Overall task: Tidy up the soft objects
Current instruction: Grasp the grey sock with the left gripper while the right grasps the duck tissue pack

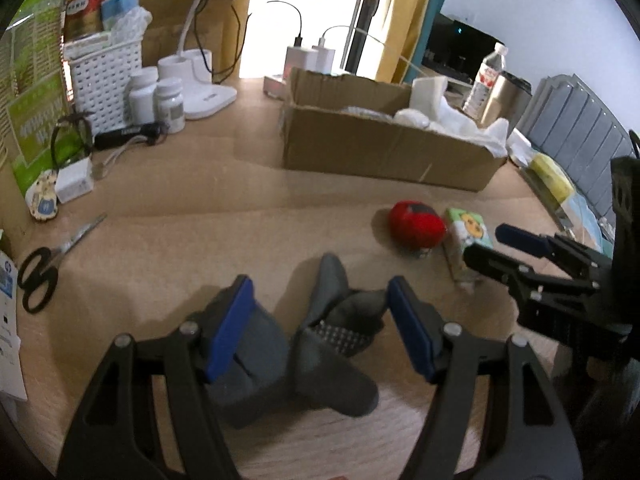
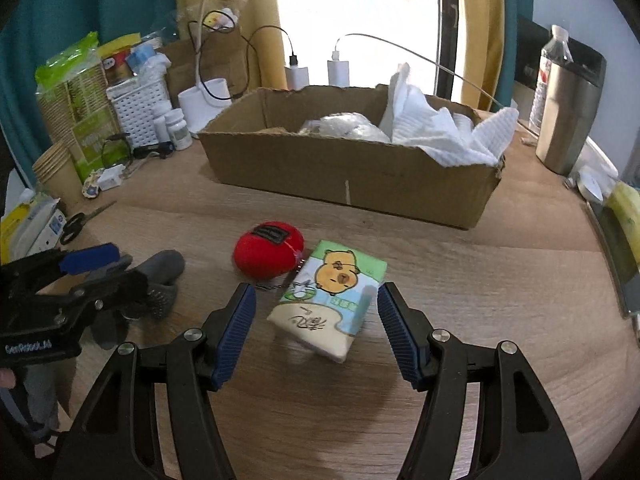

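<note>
A heap of grey socks lies on the wooden table near its front. My left gripper hangs over it, open, one blue pad on each side and neither pressing. To the right lie a red plush and a cartoon-printed tissue pack. In the right wrist view the tissue pack sits between the open jaws of my right gripper, pads apart from it. The red plush touches its far left corner. Further left are the socks and the left gripper.
An open cardboard box holding white cloth stands behind the objects. Scissors, a white basket, pill bottles and paper cups crowd the left. A steel canister stands at the right.
</note>
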The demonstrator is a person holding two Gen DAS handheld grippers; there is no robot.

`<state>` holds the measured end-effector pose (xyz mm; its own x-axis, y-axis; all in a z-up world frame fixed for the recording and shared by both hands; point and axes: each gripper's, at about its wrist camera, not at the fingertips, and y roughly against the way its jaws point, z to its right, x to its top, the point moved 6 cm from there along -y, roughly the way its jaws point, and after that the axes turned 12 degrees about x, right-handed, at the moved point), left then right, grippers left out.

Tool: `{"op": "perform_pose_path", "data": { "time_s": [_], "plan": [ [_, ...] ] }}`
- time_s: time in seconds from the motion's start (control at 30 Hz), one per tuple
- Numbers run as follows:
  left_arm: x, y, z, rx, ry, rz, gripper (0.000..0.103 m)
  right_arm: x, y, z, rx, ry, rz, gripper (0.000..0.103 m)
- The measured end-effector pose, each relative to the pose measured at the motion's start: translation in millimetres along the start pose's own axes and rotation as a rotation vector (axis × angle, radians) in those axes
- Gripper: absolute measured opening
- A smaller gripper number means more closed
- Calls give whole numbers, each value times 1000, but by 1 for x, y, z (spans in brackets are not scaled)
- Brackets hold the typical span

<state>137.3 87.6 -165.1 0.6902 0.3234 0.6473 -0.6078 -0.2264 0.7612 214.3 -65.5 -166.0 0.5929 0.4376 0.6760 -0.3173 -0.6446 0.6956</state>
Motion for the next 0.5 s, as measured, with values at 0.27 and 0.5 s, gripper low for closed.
{"op": "perform_pose_path", "data": {
  "time_s": [0.27,0.5],
  "plan": [
    [-14,-10,7,-6,-27,-44,71,-3,-5,8,-2,-29,-13,66],
    [-18,-12,8,-4,-25,-38,70,-2,-7,8,6,-33,-16,66]
  ]
}}
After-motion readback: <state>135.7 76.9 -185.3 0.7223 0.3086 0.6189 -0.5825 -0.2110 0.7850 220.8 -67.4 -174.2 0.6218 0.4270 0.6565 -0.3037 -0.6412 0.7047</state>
